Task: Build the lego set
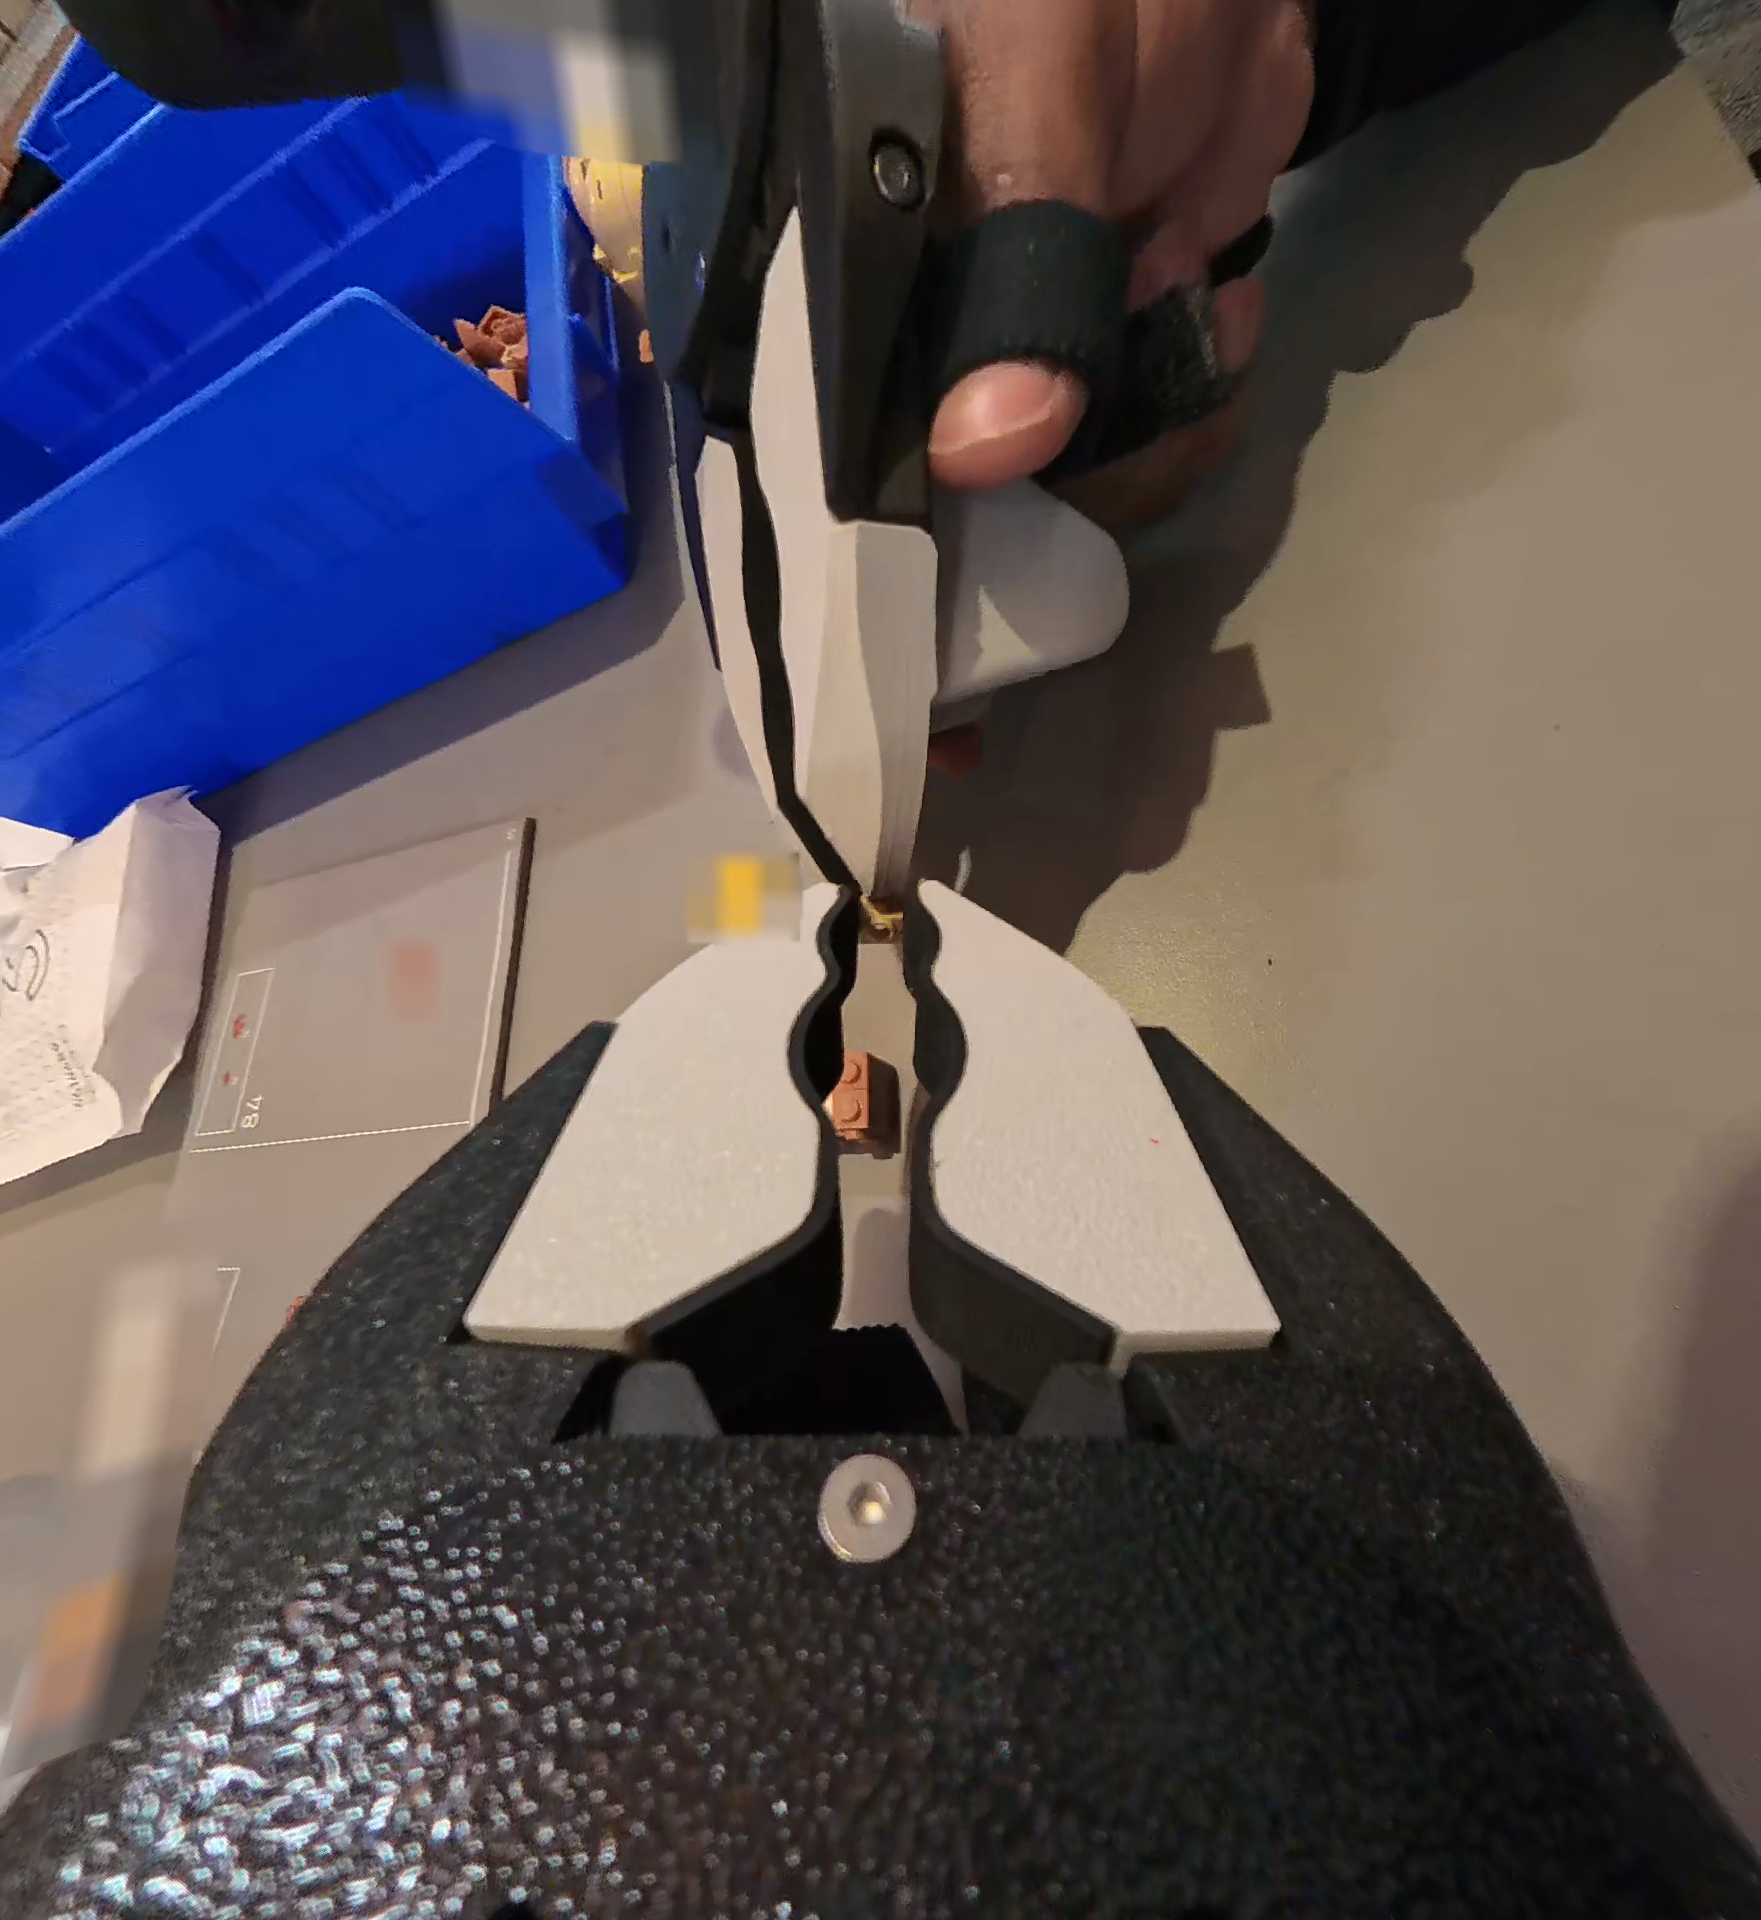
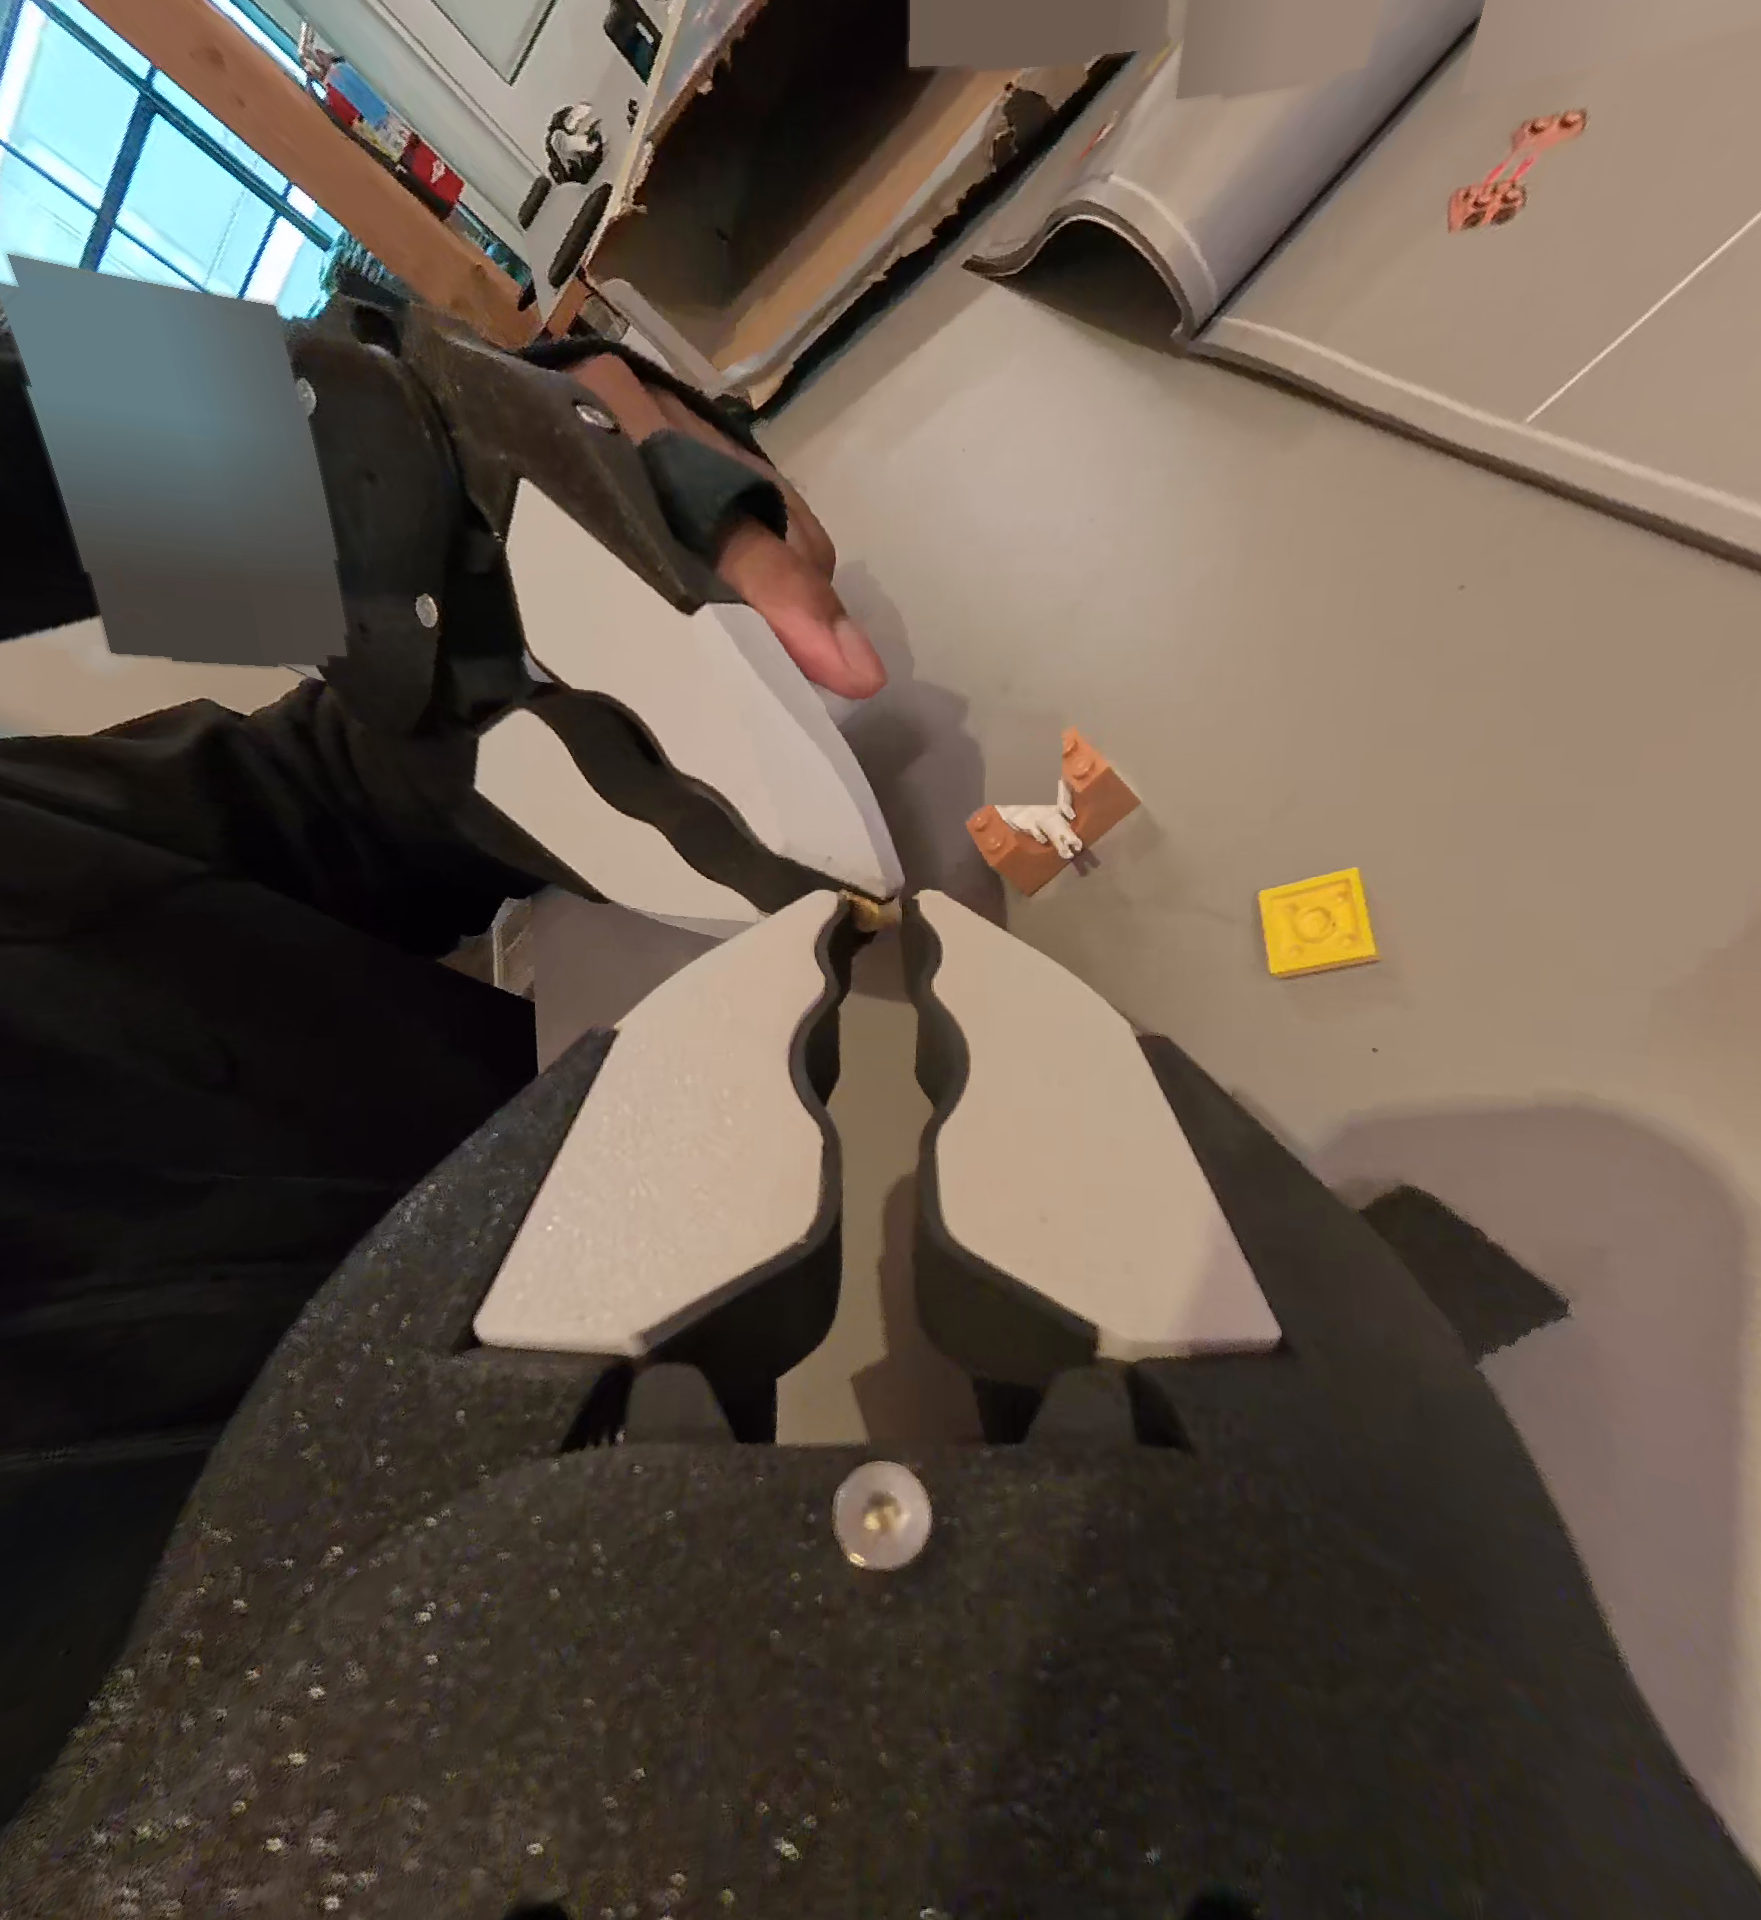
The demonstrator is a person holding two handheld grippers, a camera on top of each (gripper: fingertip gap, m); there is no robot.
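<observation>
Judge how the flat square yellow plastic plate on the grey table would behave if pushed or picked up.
The flat square yellow plastic plate looks rigid and probably light. Lying flat on the grey table, it would likely slide rather than roll or tip. Its low edge may be hard to pinch.

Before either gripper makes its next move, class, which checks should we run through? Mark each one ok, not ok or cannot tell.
1. Small yellow piece sits between the left gripper jaws' tips: ok.
2. Right gripper tips reach that same piece: ok.
3. Right jaws pressing on the piece: cannot tell.
4. Brown brick with a white part lies on the table, clear of both jaws: ok.
5. Yellow plate lies flat, apart from the brick: ok.
6. Blue bins stand off to the side of the jaws: ok.
</observation>
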